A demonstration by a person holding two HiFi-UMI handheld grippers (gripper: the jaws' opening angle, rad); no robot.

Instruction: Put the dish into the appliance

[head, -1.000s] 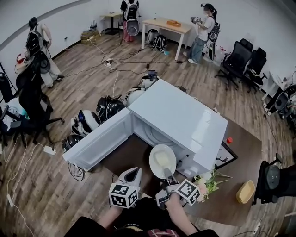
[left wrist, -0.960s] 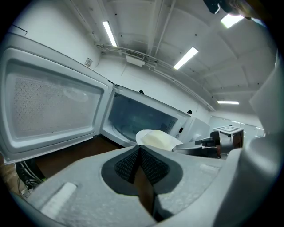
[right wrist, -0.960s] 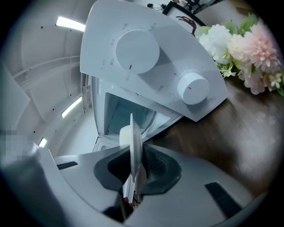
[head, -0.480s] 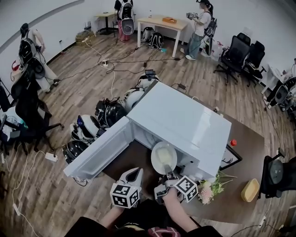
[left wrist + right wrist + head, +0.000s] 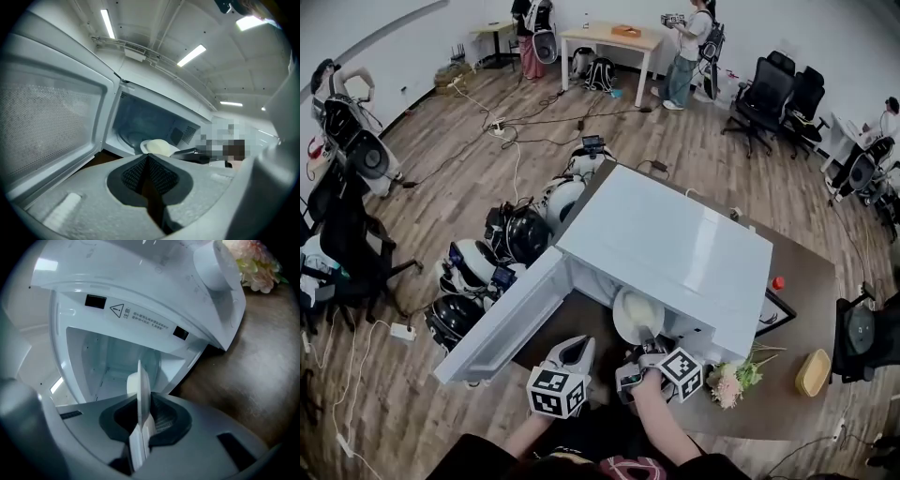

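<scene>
A white microwave (image 5: 675,244) stands on the brown table with its door (image 5: 502,319) swung open to the left. My right gripper (image 5: 649,345) is shut on the near rim of a white dish (image 5: 637,314) with pale food, held at the mouth of the oven. In the right gripper view the dish (image 5: 139,385) shows edge-on between the pads of the right gripper (image 5: 143,420), with the empty cavity (image 5: 112,357) behind it. My left gripper (image 5: 574,354) hovers shut and empty in front of the opening. Past the left gripper (image 5: 146,161) in its own view lie the dish (image 5: 157,147) and the door (image 5: 51,126).
Pink flowers (image 5: 729,380) lie on the table (image 5: 806,272) right of my right hand, with a yellow bowl (image 5: 813,372) farther right. A small red object (image 5: 778,282) and a dark frame (image 5: 773,311) sit beside the microwave. Helmets and bags (image 5: 511,234) crowd the floor by the door.
The dish has edged a little farther forward into the microwave's opening with the right gripper. The left gripper keeps its place beside it.
</scene>
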